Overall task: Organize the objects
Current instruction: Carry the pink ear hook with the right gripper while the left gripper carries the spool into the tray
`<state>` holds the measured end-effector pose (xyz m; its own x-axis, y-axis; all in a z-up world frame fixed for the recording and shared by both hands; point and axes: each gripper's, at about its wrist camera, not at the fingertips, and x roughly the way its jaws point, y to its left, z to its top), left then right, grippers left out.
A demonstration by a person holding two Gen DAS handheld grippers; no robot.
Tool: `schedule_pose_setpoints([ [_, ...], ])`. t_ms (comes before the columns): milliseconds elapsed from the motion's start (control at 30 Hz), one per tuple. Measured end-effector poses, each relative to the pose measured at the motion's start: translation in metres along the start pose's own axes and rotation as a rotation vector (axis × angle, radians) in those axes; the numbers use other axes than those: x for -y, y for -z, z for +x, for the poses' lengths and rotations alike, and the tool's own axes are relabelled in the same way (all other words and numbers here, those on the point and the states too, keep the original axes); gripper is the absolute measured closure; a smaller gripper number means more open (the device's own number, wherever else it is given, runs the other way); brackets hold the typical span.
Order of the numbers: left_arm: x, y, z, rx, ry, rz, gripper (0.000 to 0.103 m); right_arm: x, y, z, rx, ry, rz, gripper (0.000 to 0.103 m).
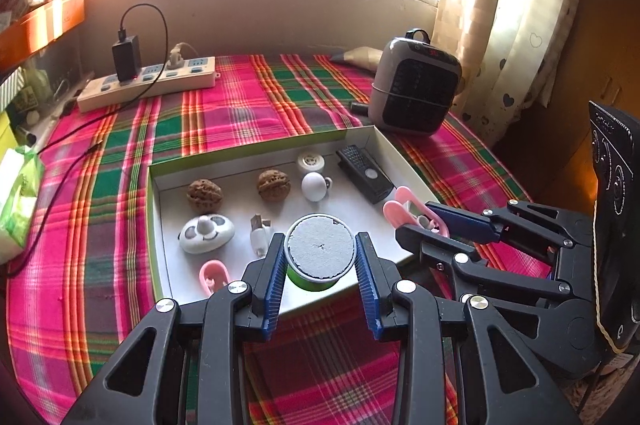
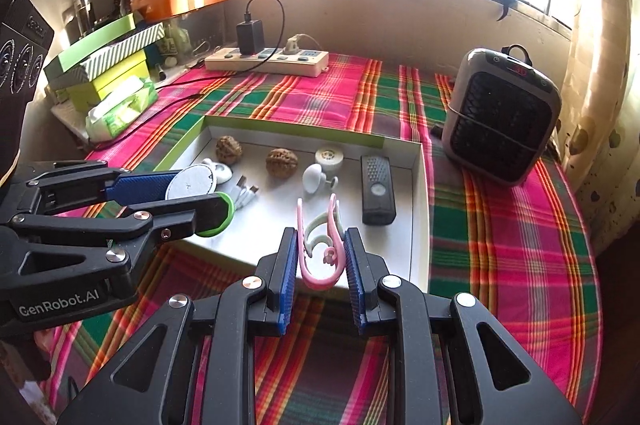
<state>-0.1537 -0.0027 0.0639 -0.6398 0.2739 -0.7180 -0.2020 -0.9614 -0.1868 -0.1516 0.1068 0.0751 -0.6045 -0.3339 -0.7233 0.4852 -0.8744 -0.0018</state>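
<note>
Left hand-held gripper (image 1: 321, 257) clamps a green tub (image 1: 320, 252) — right hand-held gripper (image 2: 321, 257) pinches a pink clip (image 2: 320, 249) over the tray (image 2: 420, 209).

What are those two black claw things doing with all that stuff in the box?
A person is tidying small things in a shallow white box. The left hand-held gripper squeezes a round green container with a grey top, and the right hand-held gripper pinches a pink clip. Both are at the box's near edge. Two walnuts and a black remote lie inside.
</note>
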Motion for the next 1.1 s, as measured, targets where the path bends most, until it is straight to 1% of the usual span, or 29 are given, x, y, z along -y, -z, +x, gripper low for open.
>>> schedule_pose_setpoints([
  [133,-0.003,-0.007,0.009,-0.004,-0.002,-0.004,0.071,0.004,-0.006,0.01,-0.015,0.009,0.002,0.078],
  [233,-0.005,-0.01,0.018,-0.02,0.002,-0.002,0.071,0.01,-0.008,0.019,-0.034,0.001,0.021,0.078],
  [300,-0.005,-0.012,0.023,-0.027,0.003,0.001,0.071,0.012,-0.009,0.026,-0.049,-0.009,0.025,0.078],
  [433,-0.008,-0.012,0.033,-0.045,0.014,-0.006,0.071,0.017,-0.01,0.036,-0.079,0.0,0.019,0.078],
  [567,-0.01,-0.011,0.042,-0.063,0.009,-0.006,0.071,0.018,-0.009,0.045,-0.102,-0.005,0.013,0.078],
  [1100,-0.014,-0.009,0.061,-0.107,-0.004,-0.003,0.071,0.02,-0.009,0.065,-0.152,-0.023,0.001,0.078],
])
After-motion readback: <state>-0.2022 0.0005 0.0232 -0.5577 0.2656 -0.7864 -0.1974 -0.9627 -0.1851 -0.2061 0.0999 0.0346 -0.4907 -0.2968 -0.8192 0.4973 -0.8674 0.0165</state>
